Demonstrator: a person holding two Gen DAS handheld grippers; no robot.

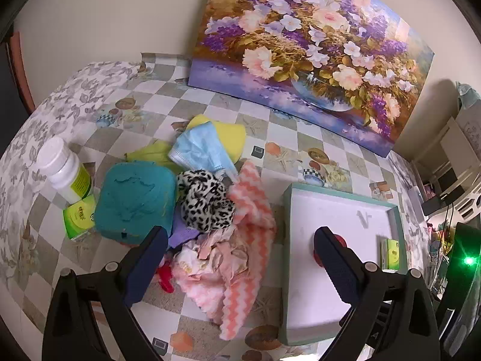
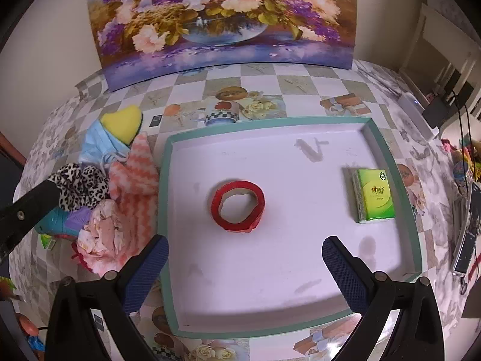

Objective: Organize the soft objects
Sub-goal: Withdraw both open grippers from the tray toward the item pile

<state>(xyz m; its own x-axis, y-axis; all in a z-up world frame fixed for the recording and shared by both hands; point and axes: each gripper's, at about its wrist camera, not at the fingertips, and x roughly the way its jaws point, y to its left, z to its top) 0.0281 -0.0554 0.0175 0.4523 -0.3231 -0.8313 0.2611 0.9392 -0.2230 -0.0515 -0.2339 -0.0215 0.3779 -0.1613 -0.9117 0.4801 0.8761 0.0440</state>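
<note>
A heap of soft things is seen on the checked tablecloth [image 1: 270,138] just left of a shallow teal-rimmed tray [image 2: 168,210], its long axis running from the yellow sponge [image 1: 231,138] at the far end to the pink-and-white zigzag cloth [image 1: 252,240] at the near end. Between them a light blue face mask [image 1: 201,150] is draped over the sponge, a leopard-print scrunchie [image 1: 204,201] is bunched in the middle, and a crumpled pale pink cloth [image 1: 216,255] is lodged against the zigzag cloth, whose near corner points toward the camera. The left gripper [image 1: 240,258] is held wide open above the near end of the heap — its left finger over the edge of a teal lid-like object [image 1: 135,198], its right finger over the tray. The right gripper [image 2: 245,258] is likewise spread open and empty, poised over the near part of the tray, with the heap well off to its left. Inside the tray a red tape roll [image 2: 237,206] lies flat near the centre and a green tissue packet [image 2: 375,195] lies toward the right wall, its long axis running away from the camera. Left of the heap a white bottle [image 1: 64,171] with a green label is tilted beside another green packet [image 1: 79,218]. A floral painting [image 1: 315,45] is propped against the wall behind.
</note>
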